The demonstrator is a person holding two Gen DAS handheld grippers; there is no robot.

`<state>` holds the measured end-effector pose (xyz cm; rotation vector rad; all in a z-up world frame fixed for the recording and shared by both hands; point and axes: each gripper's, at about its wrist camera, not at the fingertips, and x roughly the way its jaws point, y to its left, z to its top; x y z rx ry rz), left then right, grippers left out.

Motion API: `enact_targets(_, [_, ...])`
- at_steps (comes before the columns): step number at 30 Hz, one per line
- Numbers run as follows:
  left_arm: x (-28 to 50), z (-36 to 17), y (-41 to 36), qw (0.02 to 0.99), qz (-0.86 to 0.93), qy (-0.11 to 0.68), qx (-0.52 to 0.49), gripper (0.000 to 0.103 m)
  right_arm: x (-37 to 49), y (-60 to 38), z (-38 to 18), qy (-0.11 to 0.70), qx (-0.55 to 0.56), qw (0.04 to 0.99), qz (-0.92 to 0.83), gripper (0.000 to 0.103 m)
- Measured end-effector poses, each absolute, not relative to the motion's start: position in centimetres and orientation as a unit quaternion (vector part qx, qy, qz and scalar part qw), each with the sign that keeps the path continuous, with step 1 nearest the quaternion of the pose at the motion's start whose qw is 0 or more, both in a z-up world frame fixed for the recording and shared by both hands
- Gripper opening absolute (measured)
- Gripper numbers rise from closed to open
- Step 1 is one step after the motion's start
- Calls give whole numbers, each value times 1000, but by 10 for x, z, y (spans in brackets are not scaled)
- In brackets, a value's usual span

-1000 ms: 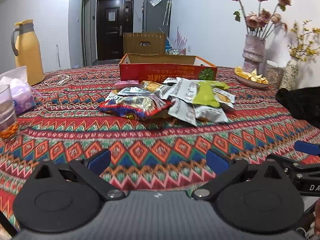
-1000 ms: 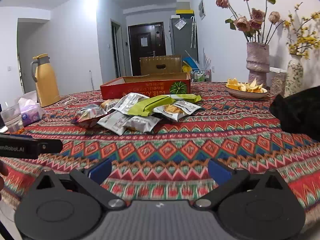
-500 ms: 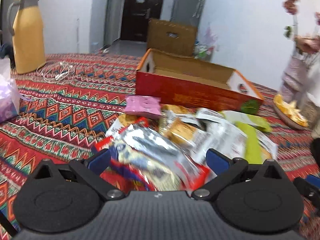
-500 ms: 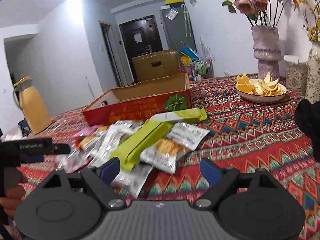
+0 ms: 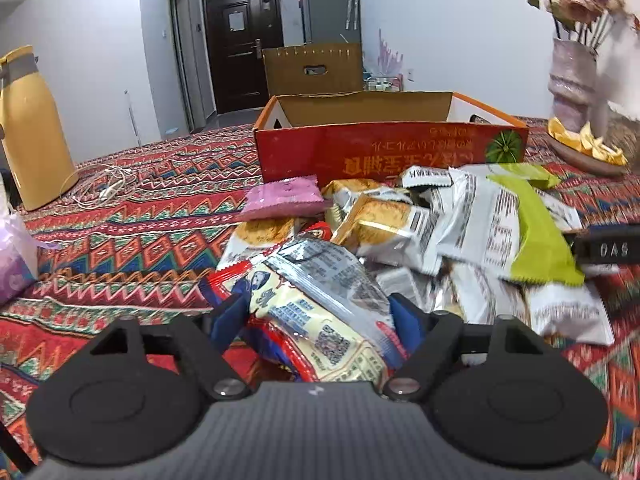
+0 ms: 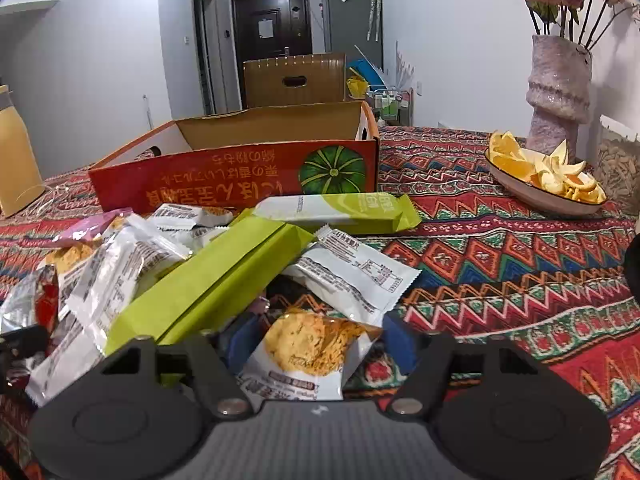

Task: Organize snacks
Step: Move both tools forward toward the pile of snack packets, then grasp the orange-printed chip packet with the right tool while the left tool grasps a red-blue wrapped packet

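Note:
A pile of snack packets lies on the patterned tablecloth in front of an open red cardboard box. My left gripper is at the pile's near left end. Its jaws are closing, and the blue pads touch both sides of a red, yellow and silver snack bag. My right gripper is at the pile's near right end. Its jaws are closing on a white cookie packet, which fills the gap between the pads. Long green packets lie just beyond it. The red box stands empty behind.
A yellow jug, a loose cable and a purple tissue pack are on the left. A bowl of orange peel and a vase of flowers stand at the right. A brown carton sits beyond the table.
Both grippers have moved forward across the cloth into the snack pile. Their jaws have narrowed from wide apart to the sides of a packet each.

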<state>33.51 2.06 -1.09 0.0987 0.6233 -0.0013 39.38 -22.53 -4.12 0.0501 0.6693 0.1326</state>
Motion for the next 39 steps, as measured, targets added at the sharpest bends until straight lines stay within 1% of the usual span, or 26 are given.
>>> enact_targets(4, [320, -7, 32, 947, -20, 315, 61, 73, 377, -242, -40, 332, 31, 939, 79, 60])
enact_targets(5, [317, -5, 35, 944, -27, 321, 62, 79, 372, -244, -39, 336, 26, 938, 83, 60])
enact_targets(6, [317, -4, 38, 943, -30, 328, 58, 88, 366, -247, -38, 338, 21, 937, 89, 61])
enact_targets(7, [318, -1, 40, 941, -27, 333, 46, 94, 362, -249, -38, 340, 19, 936, 93, 65])
enact_targets(8, [320, 0, 40, 942, -22, 334, 32, 101, 360, -251, -38, 341, 19, 935, 95, 66])
enact_targets(11, [334, -1, 38, 942, 0, 336, 1, 101, 360, -250, -39, 339, 14, 936, 91, 70])
enact_targets(16, [338, -5, 48, 933, 38, 357, -29, 100, 356, -249, -41, 336, -4, 938, 88, 69])
enact_targets(18, [333, -2, 58, 929, 54, 361, -55, 100, 352, -250, -40, 335, -6, 938, 85, 60])
enact_targets(19, [329, 2, 60, 931, 56, 356, -59, 100, 350, -251, -39, 334, -7, 939, 87, 51])
enact_targets(20, [326, 5, 63, 934, 60, 348, -59, 101, 347, -252, -38, 333, -2, 938, 94, 50])
enact_targets(23, [333, 6, 68, 930, 87, 353, -57, 102, 336, -252, -38, 329, 2, 937, 113, 51])
enact_targets(26, [342, 1, 78, 914, 99, 385, -85, 102, 328, -251, -37, 323, -5, 940, 109, 52])
enact_targets(29, [348, -3, 83, 907, 107, 394, -103, 101, 324, -257, -38, 325, 3, 941, 97, 52])
enact_targets(30, [348, -2, 82, 909, 114, 388, -103, 88, 323, -260, -38, 326, 8, 941, 95, 52])
enact_targets(32, [345, 0, 73, 922, 106, 365, -77, 71, 322, -262, -38, 327, 8, 940, 95, 51])
enact_targets(33, [340, 2, 64, 928, 92, 355, -58, 70, 320, -262, -38, 327, 5, 940, 96, 50])
enact_targets(35, [328, 1, 47, 935, 21, 353, -34, 70, 314, -263, -37, 327, 3, 939, 102, 49])
enact_targets(37, [307, -1, 26, 935, -59, 348, 15, 71, 305, -266, -35, 327, 11, 939, 108, 49])
enact_targets(38, [294, -2, 19, 936, -93, 339, 38, 73, 299, -268, -34, 324, 14, 939, 111, 49])
enact_targets(39, [282, -1, 14, 935, -119, 329, 54, 85, 294, -269, -32, 321, 16, 940, 113, 49])
